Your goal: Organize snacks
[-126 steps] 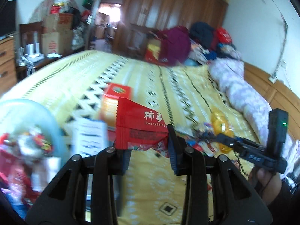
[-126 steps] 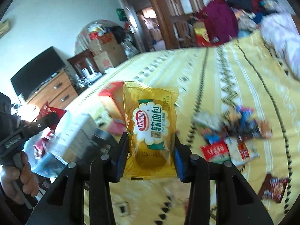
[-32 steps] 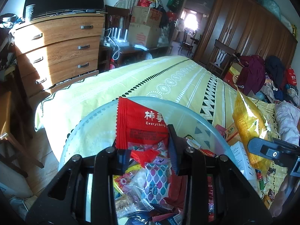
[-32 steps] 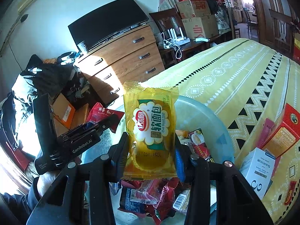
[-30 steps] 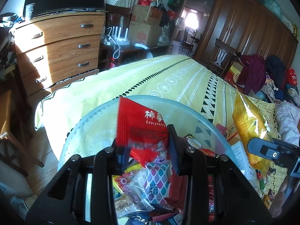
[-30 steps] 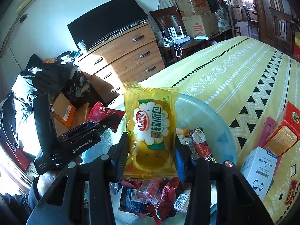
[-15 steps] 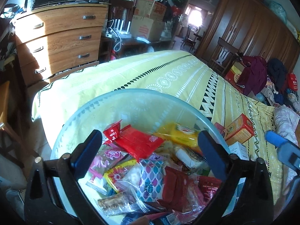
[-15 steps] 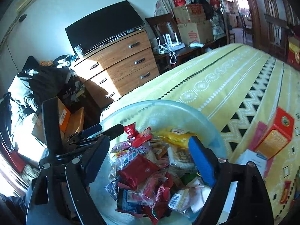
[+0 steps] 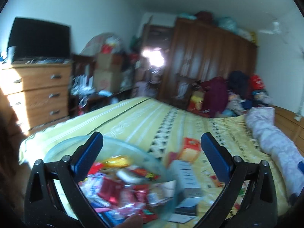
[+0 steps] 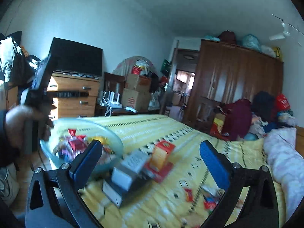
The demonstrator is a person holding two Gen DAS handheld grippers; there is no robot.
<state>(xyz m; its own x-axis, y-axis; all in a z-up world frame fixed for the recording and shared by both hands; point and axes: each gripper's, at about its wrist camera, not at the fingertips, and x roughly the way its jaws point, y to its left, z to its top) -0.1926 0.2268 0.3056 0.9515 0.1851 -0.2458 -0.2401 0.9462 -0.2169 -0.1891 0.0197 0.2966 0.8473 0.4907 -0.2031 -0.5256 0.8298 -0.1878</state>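
Standing wide and empty, the left gripper [image 9: 152,148] and the still-opening right gripper [image 10: 150,155] clear the filled bowl [image 10: 114,138] for another pickup.

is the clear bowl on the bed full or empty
Full. The clear bowl is heaped with wrapped snacks, red and yellow packets reaching about its rim. Blur hides what each one is.

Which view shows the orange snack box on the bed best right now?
The right wrist view: the orange box stands in full sight beside the white box, only a little blurred. The left wrist view shows the same orange box smaller and more smeared, past the bowl.
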